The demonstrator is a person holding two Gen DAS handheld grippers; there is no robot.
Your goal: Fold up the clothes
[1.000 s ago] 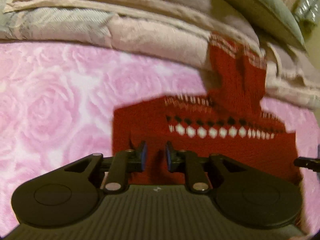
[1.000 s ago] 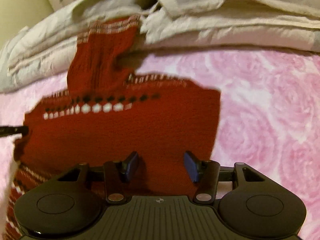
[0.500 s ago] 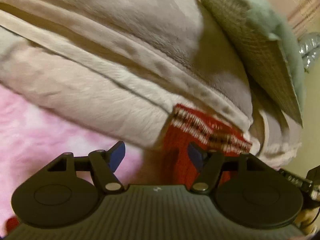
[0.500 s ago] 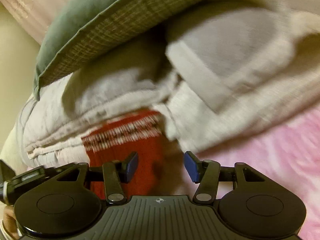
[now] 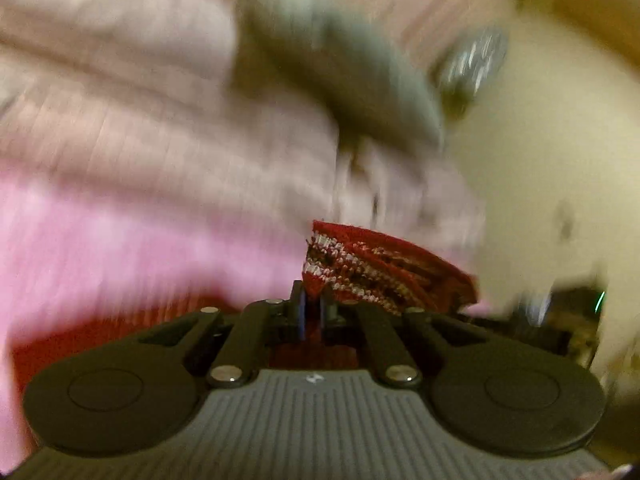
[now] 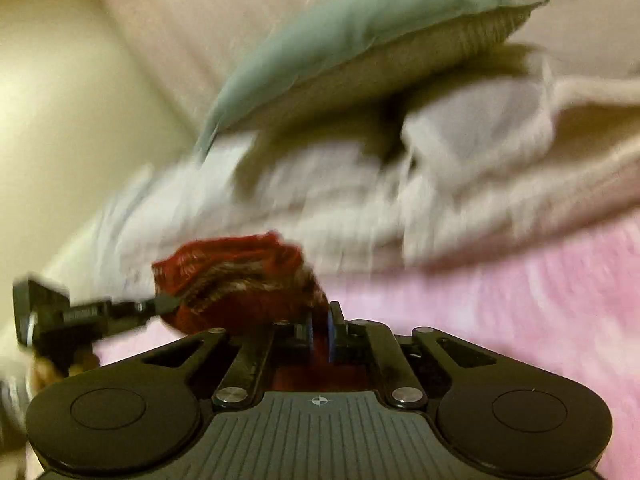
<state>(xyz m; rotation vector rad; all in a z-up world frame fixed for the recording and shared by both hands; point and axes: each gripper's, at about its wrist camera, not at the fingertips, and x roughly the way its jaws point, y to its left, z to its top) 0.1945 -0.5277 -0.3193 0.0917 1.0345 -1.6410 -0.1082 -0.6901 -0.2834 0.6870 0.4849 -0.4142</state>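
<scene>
Left gripper point(image 5: 312, 310) just closed, jaws clamped on patterned cuff edge of red knit sweater point(image 5: 372, 268). Right gripper point(image 6: 320, 330) likewise just closed, pinching same cuff point(image 6: 240, 276) at other side. Cuff bunched, lifted between both grippers over pink rose blanket point(image 6: 500, 312). Behind: pale folded bedding point(image 6: 480, 184), green pillow point(image 6: 360, 36). Heavy motion blur.

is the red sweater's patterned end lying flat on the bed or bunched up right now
Bunched up: the red sweater's patterned end is gathered, pinched in both the left hand-held gripper and right hand-held gripper.
</scene>
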